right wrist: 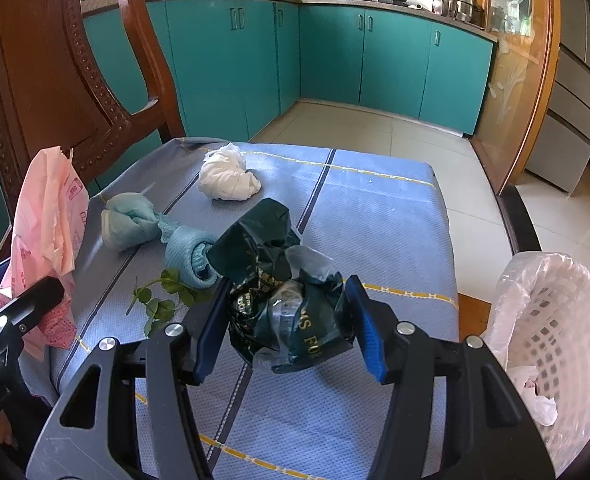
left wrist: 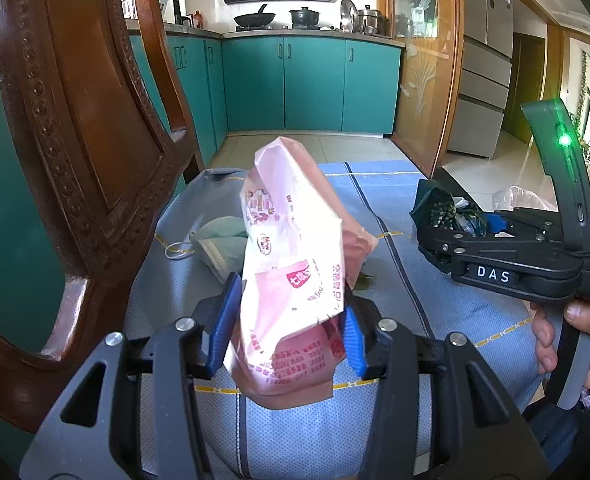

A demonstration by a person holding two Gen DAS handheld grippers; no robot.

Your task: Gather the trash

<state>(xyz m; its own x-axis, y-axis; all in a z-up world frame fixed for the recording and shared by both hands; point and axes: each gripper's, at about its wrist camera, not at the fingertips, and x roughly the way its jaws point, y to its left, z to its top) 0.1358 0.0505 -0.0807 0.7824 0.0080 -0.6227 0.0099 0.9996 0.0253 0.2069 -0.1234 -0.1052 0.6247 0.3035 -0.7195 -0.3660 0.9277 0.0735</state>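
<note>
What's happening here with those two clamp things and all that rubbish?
A person is clearing trash off a blue-covered table with a handheld gripper in each hand. The left gripper has its jaws closed on a pink plastic wrapper, lifted up. The right gripper grips a crumpled dark green bag. A white lined basket waits at the right. Tissue wad, blue cloths and a leafy sprig remain.

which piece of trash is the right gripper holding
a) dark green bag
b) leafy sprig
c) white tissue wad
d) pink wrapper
a: the right gripper has its blue fingers on either side of the crumpled dark green bag, while the pink wrapper sits in the left gripper, and the white tissue wad and leafy sprig lie on the blue cloth.
</note>
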